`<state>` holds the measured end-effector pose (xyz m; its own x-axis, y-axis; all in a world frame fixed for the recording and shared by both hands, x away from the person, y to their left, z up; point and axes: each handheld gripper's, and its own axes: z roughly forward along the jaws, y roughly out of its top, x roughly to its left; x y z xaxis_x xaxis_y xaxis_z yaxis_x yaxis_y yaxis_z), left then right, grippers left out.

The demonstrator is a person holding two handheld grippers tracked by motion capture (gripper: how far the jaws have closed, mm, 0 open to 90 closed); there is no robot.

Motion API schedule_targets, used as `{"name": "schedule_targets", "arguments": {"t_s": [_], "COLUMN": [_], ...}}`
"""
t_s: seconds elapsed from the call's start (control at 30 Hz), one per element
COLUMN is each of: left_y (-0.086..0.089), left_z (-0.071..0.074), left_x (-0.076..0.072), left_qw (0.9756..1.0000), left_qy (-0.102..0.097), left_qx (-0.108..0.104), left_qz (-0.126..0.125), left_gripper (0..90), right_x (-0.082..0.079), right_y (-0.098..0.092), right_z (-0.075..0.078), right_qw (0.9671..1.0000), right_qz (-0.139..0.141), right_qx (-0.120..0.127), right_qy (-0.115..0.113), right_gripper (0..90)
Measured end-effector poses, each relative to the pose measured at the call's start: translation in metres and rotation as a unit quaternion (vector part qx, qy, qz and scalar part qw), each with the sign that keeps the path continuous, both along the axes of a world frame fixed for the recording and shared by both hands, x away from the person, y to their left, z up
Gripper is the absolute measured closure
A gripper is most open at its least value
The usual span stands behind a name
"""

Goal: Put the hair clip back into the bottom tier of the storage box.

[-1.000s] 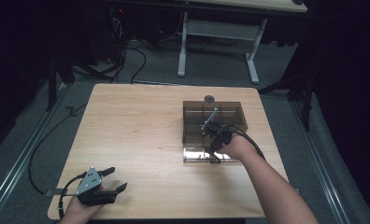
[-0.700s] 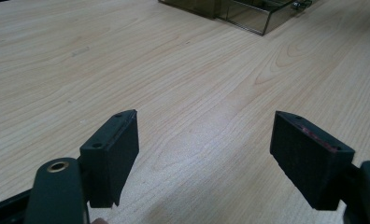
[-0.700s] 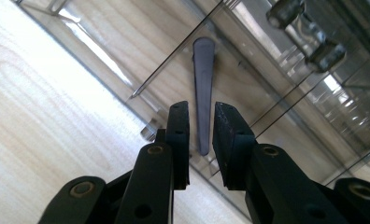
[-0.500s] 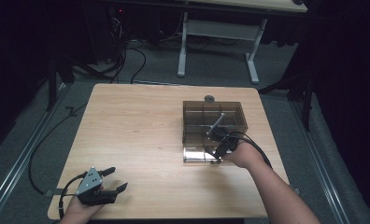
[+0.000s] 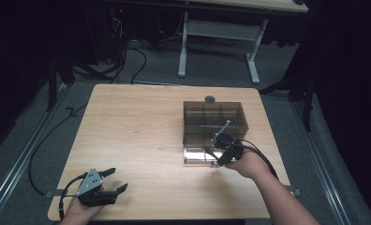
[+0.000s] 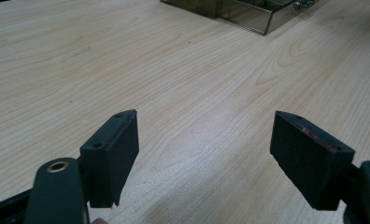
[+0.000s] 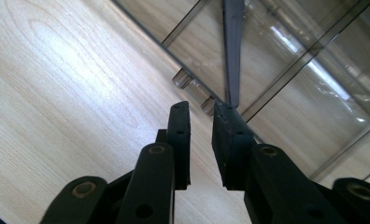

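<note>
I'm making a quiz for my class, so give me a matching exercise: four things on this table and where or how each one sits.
1 left gripper
2 brown box
3 small round thing
4 metal rod

a slanted across the compartments
b jaws wide apart, near corner
c beyond the box's far wall
d see-through, on the table, right half

Pairs: 1-b, 2-d, 3-c, 4-a

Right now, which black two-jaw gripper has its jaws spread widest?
The left gripper, near the wooden table's front-left corner: jaws far apart. The right gripper, by the smoky plastic box, has just been opening, its gap narrow and empty.
</note>
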<state>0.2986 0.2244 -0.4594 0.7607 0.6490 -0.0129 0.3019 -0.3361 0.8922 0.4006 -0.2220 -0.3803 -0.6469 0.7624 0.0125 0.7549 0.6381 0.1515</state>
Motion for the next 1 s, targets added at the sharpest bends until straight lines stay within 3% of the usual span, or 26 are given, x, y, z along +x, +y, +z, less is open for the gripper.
{"name": "schedule_targets", "arguments": {"t_s": [0.37,0.43,0.47,0.5,0.53,0.57,0.6,0.63,0.8,0.83,0.97,1.0], "left_y": [0.000,0.000,0.000,0.000,0.000,0.000,0.000,0.000,0.001,0.001,0.001,0.001], "left_z": [0.000,0.000,0.000,0.000,0.000,0.000,0.000,0.000,0.000,0.000,0.000,0.000], "left_x": [0.000,0.000,0.000,0.000,0.000,0.000,0.000,0.000,0.000,0.000,0.000,0.000], "left_qw": [1.0000,1.0000,1.0000,1.0000,1.0000,1.0000,1.0000,1.0000,1.0000,1.0000,1.0000,1.0000], "left_qy": [-0.001,-0.001,-0.001,-0.001,-0.001,-0.001,-0.001,-0.001,0.000,0.000,0.000,0.000], "left_qx": [0.000,0.000,0.000,0.000,0.000,0.000,0.000,0.000,0.000,0.000,-0.001,-0.001], "left_qz": [0.002,0.001,0.001,0.002,0.002,0.002,0.002,0.002,0.002,0.002,0.003,0.003], "left_gripper": [24.2,24.2,24.2,24.2,24.2,24.2,24.2,24.2,24.1,24.1,24.1,24.1], "right_x": [-0.013,-0.016,-0.018,-0.018,-0.018,-0.023,-0.025,-0.026,-0.034,-0.037,-0.046,-0.046], "right_y": [-0.002,-0.001,-0.001,-0.003,-0.003,0.000,0.000,-0.002,-0.002,-0.004,-0.008,-0.008], "right_z": [-0.013,-0.013,-0.014,-0.016,-0.016,-0.015,-0.015,-0.016,-0.019,-0.021,-0.024,-0.024], "right_qw": [0.9999,0.9995,0.9994,0.9993,0.9993,0.9993,0.9989,0.9983,0.9967,0.9951,0.9898,0.9898], "right_qz": [-0.008,-0.022,-0.021,0.004,0.004,-0.022,-0.024,-0.004,-0.016,-0.024,-0.037,-0.037], "right_qx": [0.010,0.022,0.025,0.028,0.028,0.023,0.032,0.042,0.052,0.065,0.079,0.079], "right_qy": [-0.003,-0.002,-0.007,-0.025,-0.025,-0.021,-0.026,-0.040,-0.061,-0.070,-0.113,-0.113], "right_gripper": [71.5,70.7,70.1,68.3,68.3,67.7,67.0,65.1,61.6,59.5,55.6,55.6]}}
